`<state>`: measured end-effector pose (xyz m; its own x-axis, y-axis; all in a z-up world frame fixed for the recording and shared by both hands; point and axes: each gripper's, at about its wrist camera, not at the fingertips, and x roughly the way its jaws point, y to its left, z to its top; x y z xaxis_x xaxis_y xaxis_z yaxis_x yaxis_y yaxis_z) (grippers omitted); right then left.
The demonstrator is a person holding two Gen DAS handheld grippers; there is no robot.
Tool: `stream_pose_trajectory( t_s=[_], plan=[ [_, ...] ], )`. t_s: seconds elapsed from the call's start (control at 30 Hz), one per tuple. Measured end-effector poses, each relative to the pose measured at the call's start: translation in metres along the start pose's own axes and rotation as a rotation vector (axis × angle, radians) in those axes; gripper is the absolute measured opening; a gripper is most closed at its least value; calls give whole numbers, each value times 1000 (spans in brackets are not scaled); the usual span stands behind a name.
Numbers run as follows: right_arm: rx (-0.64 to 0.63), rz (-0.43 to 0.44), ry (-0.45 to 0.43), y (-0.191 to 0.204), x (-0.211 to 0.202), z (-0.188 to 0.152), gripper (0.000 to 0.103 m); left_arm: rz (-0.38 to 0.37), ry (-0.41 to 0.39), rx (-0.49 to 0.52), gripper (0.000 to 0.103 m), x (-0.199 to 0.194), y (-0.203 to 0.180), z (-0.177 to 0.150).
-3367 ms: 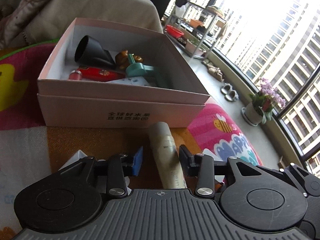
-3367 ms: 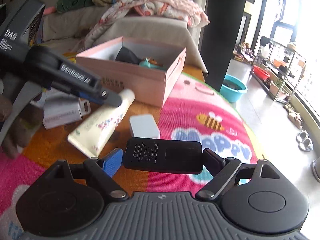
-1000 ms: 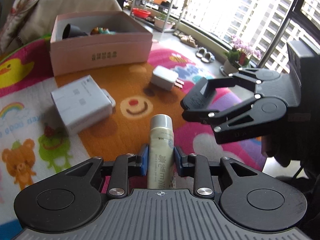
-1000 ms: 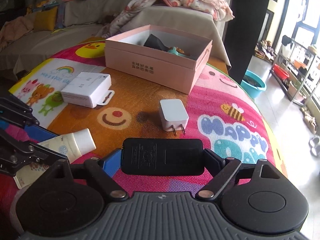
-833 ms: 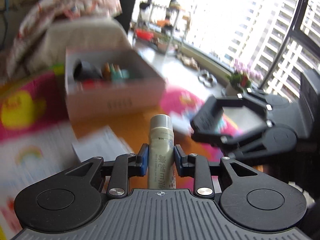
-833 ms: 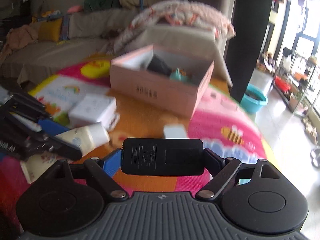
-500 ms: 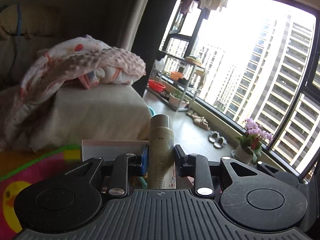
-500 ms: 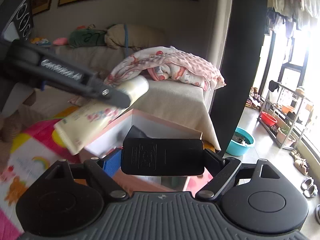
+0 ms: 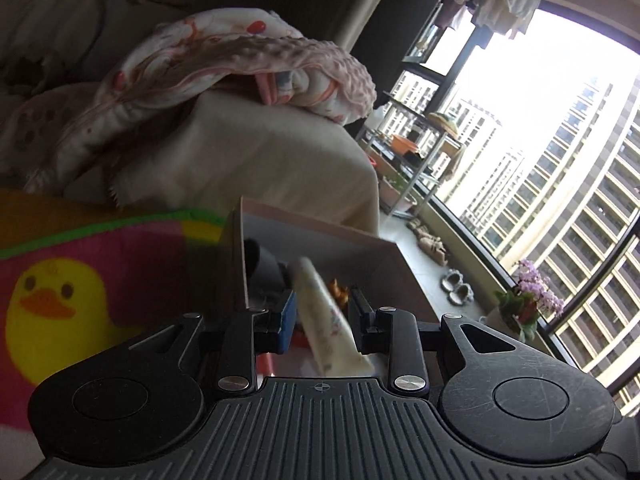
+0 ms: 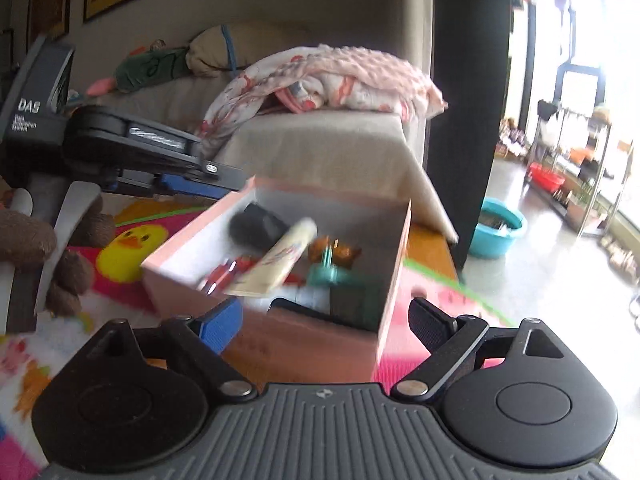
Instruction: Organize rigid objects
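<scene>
The box (image 10: 280, 344) is set on the play mat (image 10: 432, 304), a sofa (image 10: 320, 148) behind it with a blanket (image 10: 340, 76) piled on top. In the box a tube (image 10: 276, 260) is seen slanted, above the items on its floor. A basin (image 10: 498, 228) is placed on the floor to the right.

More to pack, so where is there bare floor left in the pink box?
Bare floor shows along the left wall of the pink box, beside the red item, and probably behind the amber piece. The middle and front are crowded: cream tube, teal piece, black cone.
</scene>
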<state>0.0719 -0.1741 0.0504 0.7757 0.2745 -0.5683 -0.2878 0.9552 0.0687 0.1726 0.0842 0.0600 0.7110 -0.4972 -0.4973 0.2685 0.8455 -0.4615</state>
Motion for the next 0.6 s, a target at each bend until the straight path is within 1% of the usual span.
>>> stream_pose_trajectory(
  t_s=[0.07, 0.1, 0.13, 0.2, 0.27, 0.37, 0.5, 0.6],
  plan=[
    [3, -16, 20, -7, -15, -20, 93, -27, 37, -23, 31, -14, 6, -22],
    [-4, -31, 31, -9, -20, -28, 93, -47, -6, -24, 30, -23, 9, -34],
    [-13, -45, 42, -9, -23, -35, 93, -61, -28, -25, 30, -35, 9, -45],
    [-12, -62, 52, -9, -29, -45, 93, -67, 34, -58, 30, -41, 13, -57],
    [22, -51, 67, -10, -29, -50, 93, -60, 46, -79, 30, -49, 17, -69],
    [54, -25, 87, -7, -25, -57, 93, -35, 84, -66, 30, -58, 19, -83],
    [36, -22, 98, 1, -16, -62, 93, -22, 130, -57, 30, -72, 21, -101],
    [21, -28, 112, 5, -12, -71, 93, -26, 174, -87, 30, -79, 22, -111]
  ],
)
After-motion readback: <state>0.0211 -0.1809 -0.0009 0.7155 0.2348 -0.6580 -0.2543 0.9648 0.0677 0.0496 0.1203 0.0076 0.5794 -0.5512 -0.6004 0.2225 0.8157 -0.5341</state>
